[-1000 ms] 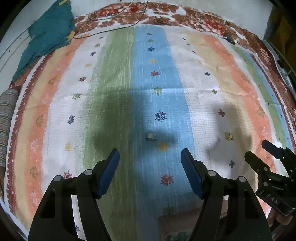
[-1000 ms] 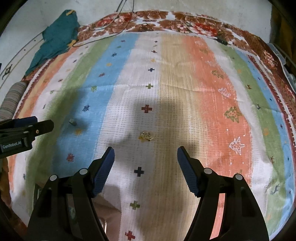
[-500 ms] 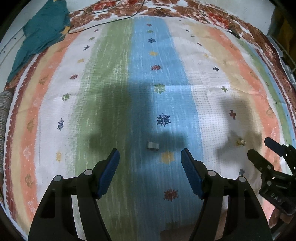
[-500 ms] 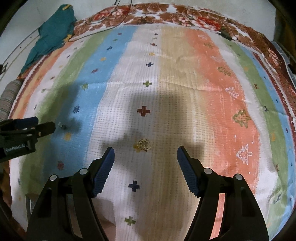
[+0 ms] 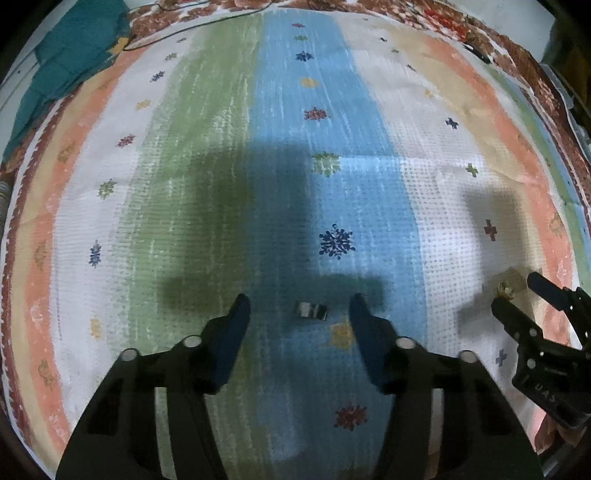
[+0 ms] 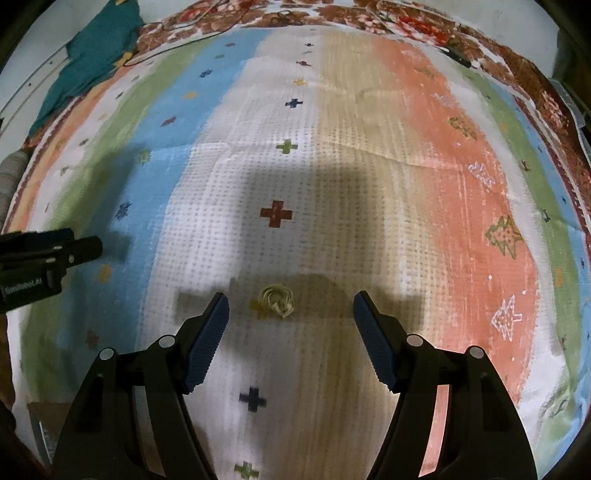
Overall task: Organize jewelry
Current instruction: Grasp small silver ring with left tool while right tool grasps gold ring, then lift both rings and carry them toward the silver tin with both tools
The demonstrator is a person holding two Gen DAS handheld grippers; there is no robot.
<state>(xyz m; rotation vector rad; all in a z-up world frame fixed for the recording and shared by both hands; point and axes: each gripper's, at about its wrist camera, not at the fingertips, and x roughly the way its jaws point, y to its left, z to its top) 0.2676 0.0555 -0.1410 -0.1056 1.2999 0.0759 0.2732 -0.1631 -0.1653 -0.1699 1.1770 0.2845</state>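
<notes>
A small silver ring [image 5: 312,310] lies on the blue stripe of the striped cloth [image 5: 184,147]. My left gripper [image 5: 300,306] hangs just over it, its jaws closing, the ring between the blue pads with gaps on both sides. A coiled gold piece of jewelry [image 6: 277,301] lies on the white stripe. My right gripper [image 6: 291,304] stands open around it, pads well apart from it. In the left wrist view the gold piece [image 5: 506,289] shows small beside the right gripper's black fingers [image 5: 517,321].
A teal cloth [image 5: 70,55] lies bunched at the far left corner, with a thin black cable [image 5: 192,27] beside it. The left gripper's black body [image 6: 37,258] enters the right wrist view from the left edge. The striped cloth [image 6: 424,166] spreads wide ahead.
Both grippers have come down toward the cloth, so the ring and the gold piece now sit between their fingertips. The left jaws have narrowed; the right jaws kept their width.
</notes>
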